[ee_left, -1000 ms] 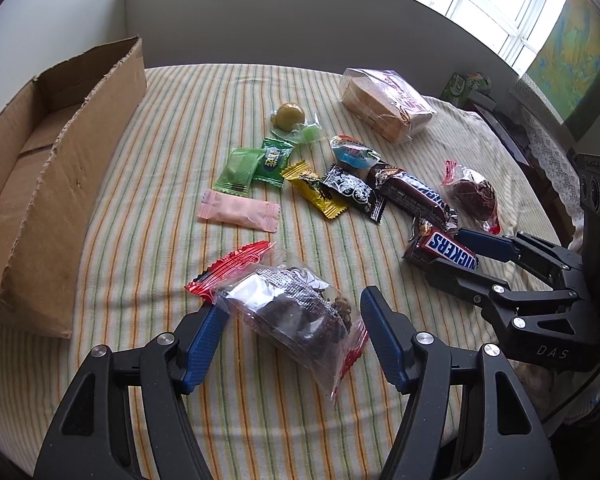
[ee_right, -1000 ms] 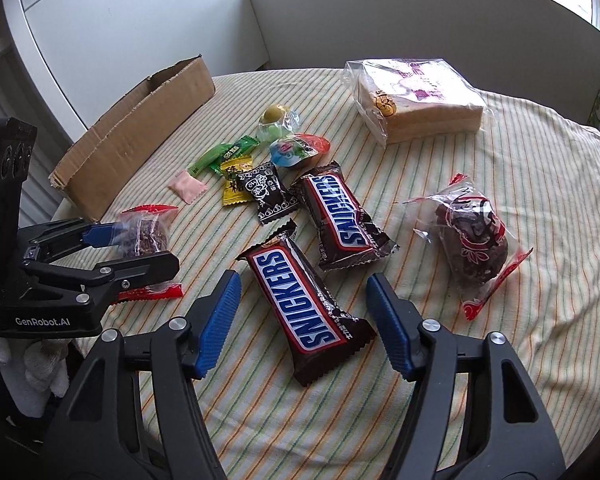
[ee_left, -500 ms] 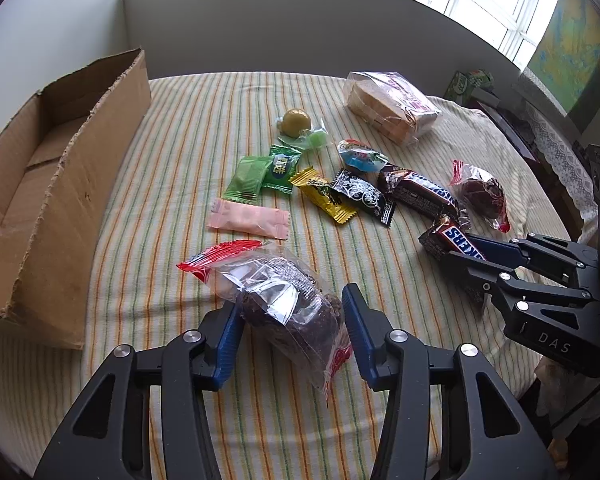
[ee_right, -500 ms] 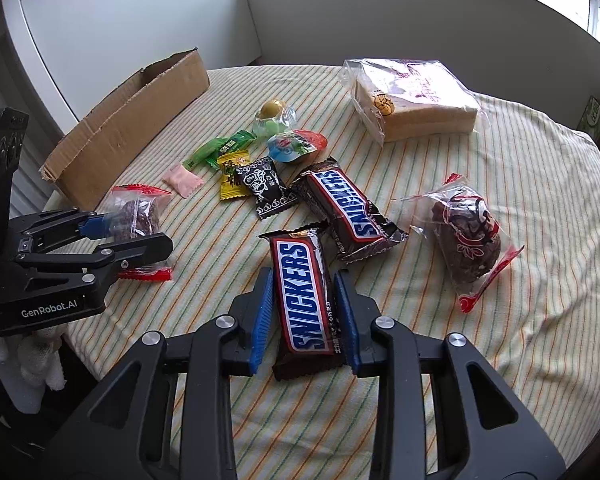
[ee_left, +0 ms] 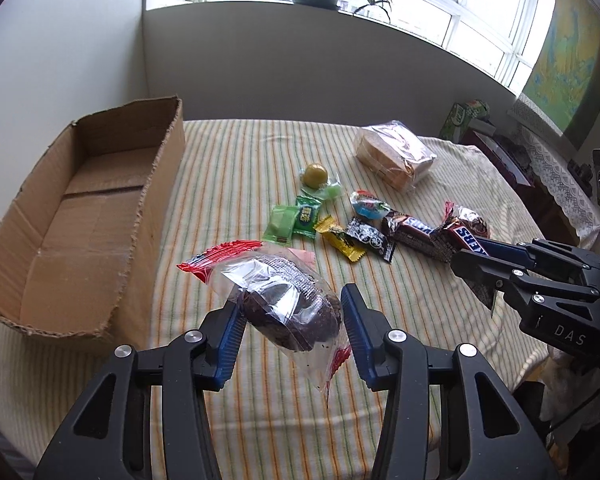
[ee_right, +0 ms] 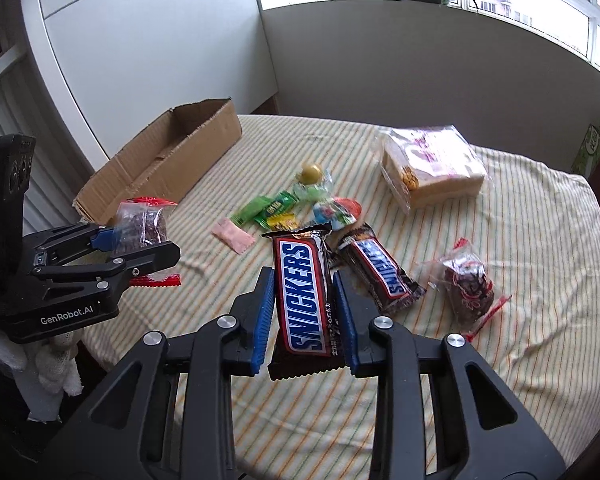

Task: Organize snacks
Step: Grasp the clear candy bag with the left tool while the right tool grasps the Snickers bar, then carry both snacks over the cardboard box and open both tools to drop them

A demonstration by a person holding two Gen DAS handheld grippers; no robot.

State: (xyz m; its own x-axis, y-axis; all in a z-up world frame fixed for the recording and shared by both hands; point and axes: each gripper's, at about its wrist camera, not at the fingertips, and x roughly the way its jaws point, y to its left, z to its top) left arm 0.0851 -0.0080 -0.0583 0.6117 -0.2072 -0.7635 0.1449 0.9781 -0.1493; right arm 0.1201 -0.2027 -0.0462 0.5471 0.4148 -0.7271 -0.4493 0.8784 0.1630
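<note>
Your left gripper (ee_left: 290, 322) is clamped on a clear, red-edged bag of dark chocolate cake (ee_left: 288, 312), off the bench (ee_left: 236, 184), beside the cardboard box (ee_left: 80, 216); long axis runs diagonally, far-left to near-right. Your right gripper (ee_right: 302, 312) pinches a brown Snickers bar (ee_right: 304, 304), long axis pointing away along the fingers, above the bench.

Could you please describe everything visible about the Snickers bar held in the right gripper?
The long brown glossy-wrapped Snickers bar with blue lettering on a white, red-edged band is clamped across its width between the blue ribbed pads of the right gripper. It is lifted clear of the striped tablecloth, crimped ends free, pointing away from the camera. Nothing else touches it.
</note>
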